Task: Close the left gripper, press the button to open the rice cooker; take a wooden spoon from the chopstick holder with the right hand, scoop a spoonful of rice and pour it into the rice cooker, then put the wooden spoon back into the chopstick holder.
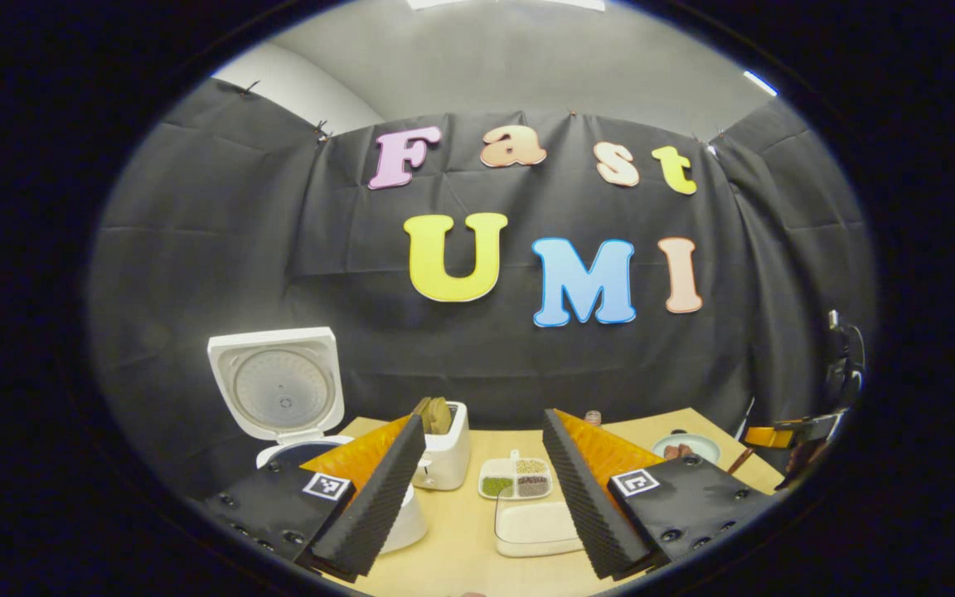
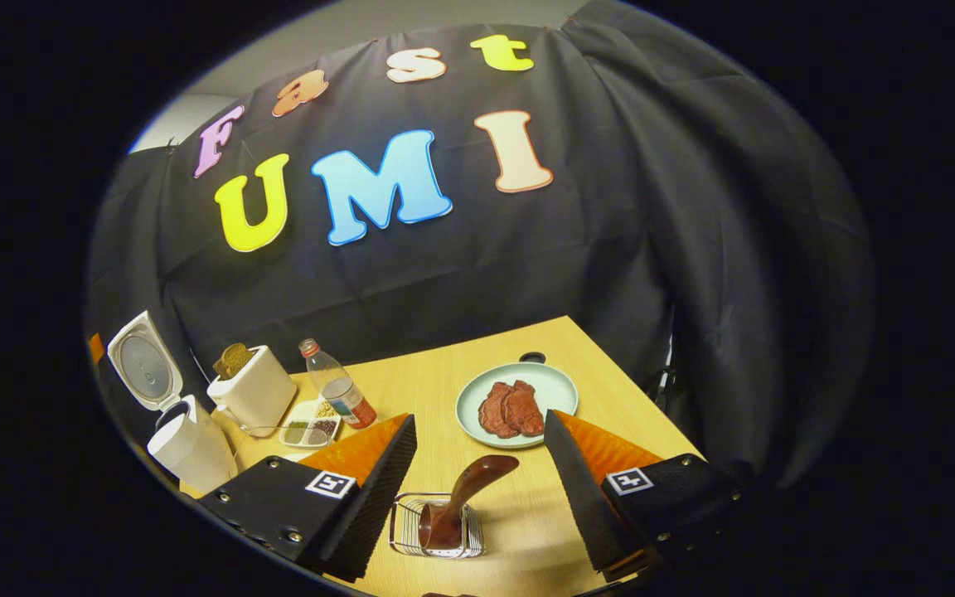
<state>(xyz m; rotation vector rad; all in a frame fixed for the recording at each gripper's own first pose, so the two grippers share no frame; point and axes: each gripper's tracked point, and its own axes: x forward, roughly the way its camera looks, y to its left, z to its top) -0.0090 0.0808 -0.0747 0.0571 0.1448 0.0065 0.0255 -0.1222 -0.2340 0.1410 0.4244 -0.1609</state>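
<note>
The table (image 2: 444, 390) carries everything the task needs. At its left end the rice cooker (image 1: 299, 431) stands with its lid (image 1: 276, 383) swung up, so the button press looks done; the right gripper view shows the same raised lid. Next to it sits a toaster (image 2: 252, 390), then a bottle (image 2: 338, 385), a small divided dish of grains (image 1: 516, 478) and a shallow white container (image 1: 537, 527) that probably holds the rice, though its contents are hard to make out. A plate (image 2: 556, 385) with two dark red slices lies toward the right.

The wire chopstick holder (image 2: 436, 525) sits just in front of the right gripper (image 2: 477, 489), with the wooden spoon (image 2: 465, 493) standing in it, handle tilted up and away. That gripper's jaws are spread wide and touch nothing. The left gripper (image 1: 482, 489) is likewise released, grasping nothing.

I judge the opening step complete; taking the spoon, scooping, pouring and returning it are not yet done.
</note>
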